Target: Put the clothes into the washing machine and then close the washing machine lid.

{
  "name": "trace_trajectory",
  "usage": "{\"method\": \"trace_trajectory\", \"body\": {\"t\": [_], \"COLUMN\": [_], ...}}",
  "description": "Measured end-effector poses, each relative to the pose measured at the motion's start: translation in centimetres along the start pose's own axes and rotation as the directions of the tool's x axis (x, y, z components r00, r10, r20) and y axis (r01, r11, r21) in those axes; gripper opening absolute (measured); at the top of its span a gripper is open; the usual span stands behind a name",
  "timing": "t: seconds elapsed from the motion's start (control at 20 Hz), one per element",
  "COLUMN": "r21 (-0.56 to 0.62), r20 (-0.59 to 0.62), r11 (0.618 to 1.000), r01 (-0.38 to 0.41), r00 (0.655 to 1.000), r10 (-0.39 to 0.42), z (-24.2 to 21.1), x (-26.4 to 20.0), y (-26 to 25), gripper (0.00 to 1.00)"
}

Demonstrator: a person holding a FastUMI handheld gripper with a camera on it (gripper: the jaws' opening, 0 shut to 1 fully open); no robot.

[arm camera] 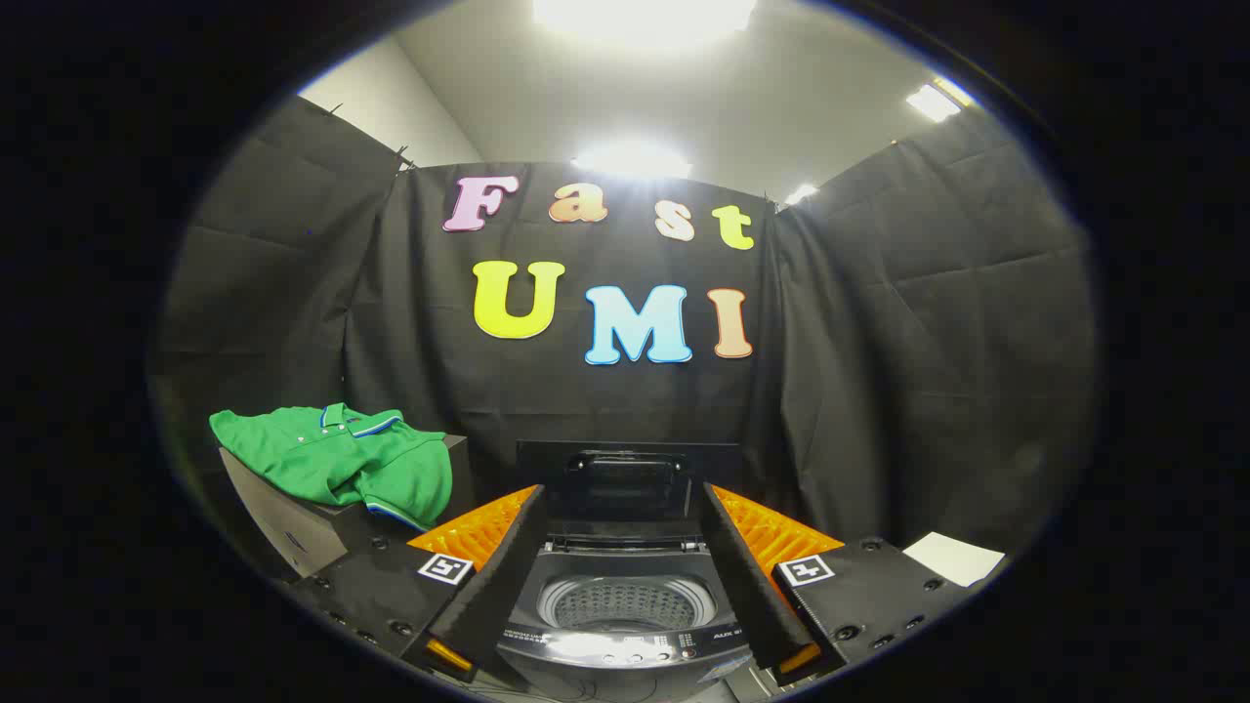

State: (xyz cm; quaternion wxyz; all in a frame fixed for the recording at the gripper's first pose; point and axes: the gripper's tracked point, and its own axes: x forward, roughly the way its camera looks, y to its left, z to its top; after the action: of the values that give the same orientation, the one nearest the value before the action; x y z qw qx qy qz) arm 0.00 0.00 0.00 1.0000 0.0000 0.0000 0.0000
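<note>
Tongs [622, 532] spread wide, level, over washing machine [622, 625]

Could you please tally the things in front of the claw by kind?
Green polo shirt with striped collar: 1
Grey box under the shirt: 1
Dark top-loading washing machine, lid up: 1
White paper sheet: 1
Open claw: 1
Total: 5

dark box [293, 527] left — white paper [952, 558] right, ceiling lights [640, 15] overhead
</note>
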Motion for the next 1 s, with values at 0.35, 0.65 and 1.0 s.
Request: {"method": "trace_trajectory", "body": {"t": [0.35, 0.65, 1.0], "r21": [0.000, -0.005, 0.022], "r20": [0.014, 0.026, 0.003], "r11": [1.000, 1.000, 1.000], "r01": [0.005, 0.019, 0.020], "r00": [1.000, 0.999, 1.000], "r10": [-0.005, -0.019, -0.020], "z": [0.4, 0.9, 0.2], "x": [0.1, -0.2, -0.2], "y": [-0.4, -1.1, -0.7], "gripper": [0.98, 0.98, 0.98]}}
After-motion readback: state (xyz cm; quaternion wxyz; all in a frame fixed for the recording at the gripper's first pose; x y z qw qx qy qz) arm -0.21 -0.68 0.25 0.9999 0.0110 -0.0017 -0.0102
